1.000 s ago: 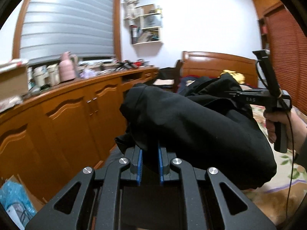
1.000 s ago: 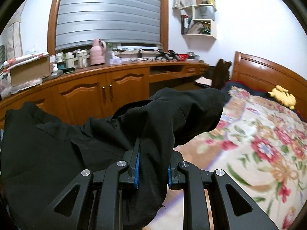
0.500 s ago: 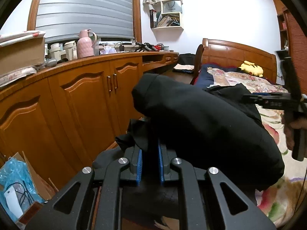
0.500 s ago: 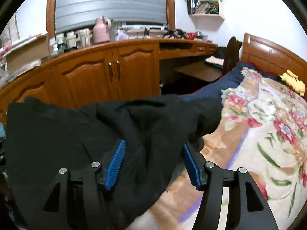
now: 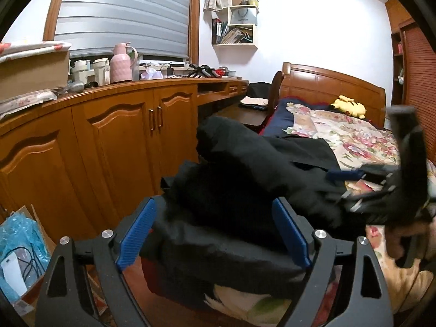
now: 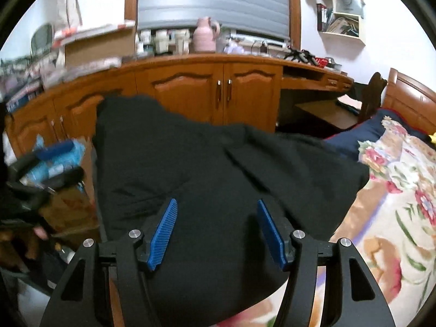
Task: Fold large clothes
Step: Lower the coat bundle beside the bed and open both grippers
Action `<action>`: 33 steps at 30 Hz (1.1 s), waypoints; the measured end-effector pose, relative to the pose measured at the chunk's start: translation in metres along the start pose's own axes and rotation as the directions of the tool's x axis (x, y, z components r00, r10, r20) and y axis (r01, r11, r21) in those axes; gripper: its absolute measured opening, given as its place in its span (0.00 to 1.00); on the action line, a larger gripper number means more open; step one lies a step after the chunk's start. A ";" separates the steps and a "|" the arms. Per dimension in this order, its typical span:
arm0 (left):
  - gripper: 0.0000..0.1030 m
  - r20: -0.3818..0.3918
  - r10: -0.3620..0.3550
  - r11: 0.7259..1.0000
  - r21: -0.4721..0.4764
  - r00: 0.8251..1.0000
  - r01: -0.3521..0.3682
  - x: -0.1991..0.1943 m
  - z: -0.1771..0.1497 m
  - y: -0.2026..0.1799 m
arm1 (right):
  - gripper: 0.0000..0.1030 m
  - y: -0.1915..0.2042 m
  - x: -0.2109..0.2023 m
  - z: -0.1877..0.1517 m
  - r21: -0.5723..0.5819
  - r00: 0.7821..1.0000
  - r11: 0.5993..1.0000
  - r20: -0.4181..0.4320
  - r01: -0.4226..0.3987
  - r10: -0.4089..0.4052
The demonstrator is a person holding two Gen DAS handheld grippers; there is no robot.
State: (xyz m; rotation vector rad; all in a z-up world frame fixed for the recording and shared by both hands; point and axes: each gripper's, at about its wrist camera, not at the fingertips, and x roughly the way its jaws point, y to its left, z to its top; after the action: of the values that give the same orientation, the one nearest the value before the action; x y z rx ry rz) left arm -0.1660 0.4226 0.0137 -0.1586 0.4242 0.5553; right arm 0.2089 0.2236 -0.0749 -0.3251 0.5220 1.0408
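Claws first, since they're closest. Left claw (image 5: 214, 230) has its blue pads (image 5: 136, 234) spread wide and its jaws are opening right now, with the black garment (image 5: 245, 190) bunched between them but not pinched. Right claw (image 6: 216, 233) sits about halfway apart, pads (image 6: 163, 234) clear of the cloth on both sides, so it's got hold of nothing either; the garment (image 6: 218, 163) just lies under and between its fingers.

Garment itself is a big dark heap on the near corner of the bed (image 6: 395, 218), draped over the edge on the cabinet side, resting on the floral bedspread (image 5: 362, 136). From the left view you can see the other claw (image 5: 381, 188) off to the right, blurry, with a hand (image 5: 400, 239) gripping its handle.

Further back there's a long wooden cabinet (image 5: 122, 136) running along the wall, its surface cluttered with a pink jug (image 5: 121, 62), cups and a cardboard box (image 5: 32, 70). Beyond that, a yellow plush toy (image 5: 347, 106) near the headboard (image 5: 327, 87), a wall shelf (image 5: 235, 19) with books, and a shuttered window (image 5: 122, 13).
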 end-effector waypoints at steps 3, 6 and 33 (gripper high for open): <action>0.86 -0.012 -0.020 1.000 0.000 1.000 0.020 -0.005 0.001 -0.004 | 0.61 0.002 0.010 -0.009 0.000 1.000 1.000 -0.020 0.011 -0.011; 0.87 -0.005 -0.023 1.000 0.017 1.000 0.023 -0.012 0.003 -0.012 | 0.61 0.002 -0.001 -0.006 0.035 1.000 0.999 -0.002 0.021 -0.021; 0.87 -0.031 -0.302 0.946 0.112 0.953 0.303 -0.026 -0.004 -0.211 | 0.66 -0.022 -0.217 -0.118 0.206 0.962 0.945 0.039 0.255 -0.269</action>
State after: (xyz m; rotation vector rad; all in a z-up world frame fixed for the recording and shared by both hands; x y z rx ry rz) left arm -0.0736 0.2317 0.0282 -0.1134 0.4341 0.2265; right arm 0.1112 -0.0037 -0.0530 -0.1756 0.5028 0.7316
